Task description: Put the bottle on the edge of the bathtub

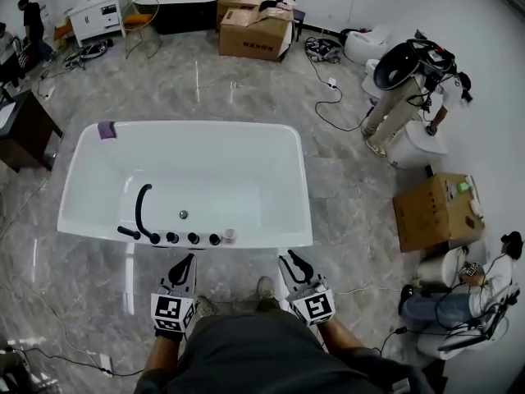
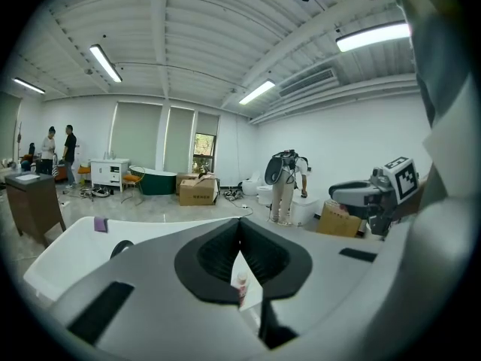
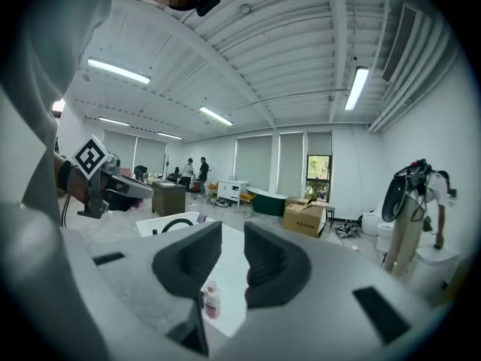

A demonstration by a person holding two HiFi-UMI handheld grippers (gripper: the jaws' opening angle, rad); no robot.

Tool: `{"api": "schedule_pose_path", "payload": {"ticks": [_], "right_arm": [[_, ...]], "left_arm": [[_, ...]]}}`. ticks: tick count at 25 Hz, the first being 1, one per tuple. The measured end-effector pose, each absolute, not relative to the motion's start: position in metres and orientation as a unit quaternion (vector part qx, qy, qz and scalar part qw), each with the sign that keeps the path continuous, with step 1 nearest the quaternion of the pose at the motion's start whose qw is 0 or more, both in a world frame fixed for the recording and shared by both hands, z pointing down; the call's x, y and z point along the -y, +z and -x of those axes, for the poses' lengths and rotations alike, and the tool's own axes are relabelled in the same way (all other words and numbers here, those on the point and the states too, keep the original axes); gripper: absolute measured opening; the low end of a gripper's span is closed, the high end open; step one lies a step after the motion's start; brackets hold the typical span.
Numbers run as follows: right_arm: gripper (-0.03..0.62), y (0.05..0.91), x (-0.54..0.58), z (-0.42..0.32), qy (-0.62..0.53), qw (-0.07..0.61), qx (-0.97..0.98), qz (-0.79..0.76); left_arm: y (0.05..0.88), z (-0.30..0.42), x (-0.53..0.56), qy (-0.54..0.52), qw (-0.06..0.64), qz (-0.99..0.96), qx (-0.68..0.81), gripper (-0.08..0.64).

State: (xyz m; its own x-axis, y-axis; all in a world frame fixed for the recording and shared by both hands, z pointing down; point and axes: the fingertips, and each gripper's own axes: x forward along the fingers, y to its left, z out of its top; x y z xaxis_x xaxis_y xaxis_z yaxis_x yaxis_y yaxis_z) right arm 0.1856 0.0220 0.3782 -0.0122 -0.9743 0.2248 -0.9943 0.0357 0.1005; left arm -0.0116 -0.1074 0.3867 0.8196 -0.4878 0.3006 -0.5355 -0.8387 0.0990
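A small pink-and-white bottle (image 1: 229, 235) stands upright on the near rim of the white bathtub (image 1: 305, 195), just right of the black knobs (image 1: 182, 238) and the curved black faucet (image 1: 141, 208). Both grippers hover short of that rim, close to my body, and neither touches the bottle. The left gripper (image 1: 188, 260) is shut and empty; in its own view the left gripper (image 2: 240, 224) has its pads meeting, with the bottle (image 2: 241, 280) showing below them. The right gripper (image 1: 291, 258) is open, and the right gripper view shows that gripper (image 3: 233, 235) with a gap, the bottle (image 3: 213, 299) beyond it.
A purple pad (image 1: 107, 130) lies on the tub's far left corner. Cardboard boxes (image 1: 256, 27) stand behind the tub and another box (image 1: 435, 212) to its right. Toilets (image 1: 414, 142) and cables crowd the right side. A person (image 1: 459, 302) sits at lower right; a dark cabinet (image 1: 25, 130) stands left.
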Motion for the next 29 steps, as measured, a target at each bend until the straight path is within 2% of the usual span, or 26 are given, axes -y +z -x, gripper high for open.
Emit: {"api": "schedule_pose_path", "payload": {"ticks": [4,6,29], "right_arm": [[0.02,0.367,-0.034,-0.188,0.039,0.108,0.688,-0.716],[0.002,0.366,-0.039,-0.191,0.043,0.103,0.678,-0.726],[0.0,0.356,-0.043,-0.193,0.032,0.106,0.672,-0.732]], "left_arm": [[0.379,0.015,0.102,0.125,0.085,-0.952,0.267,0.0],[0.375,0.016,0.1,0.121,0.083,-0.952,0.267,0.0],[0.358,0.019,0.09,0.106,0.067,-0.953,0.275,0.0]]}}
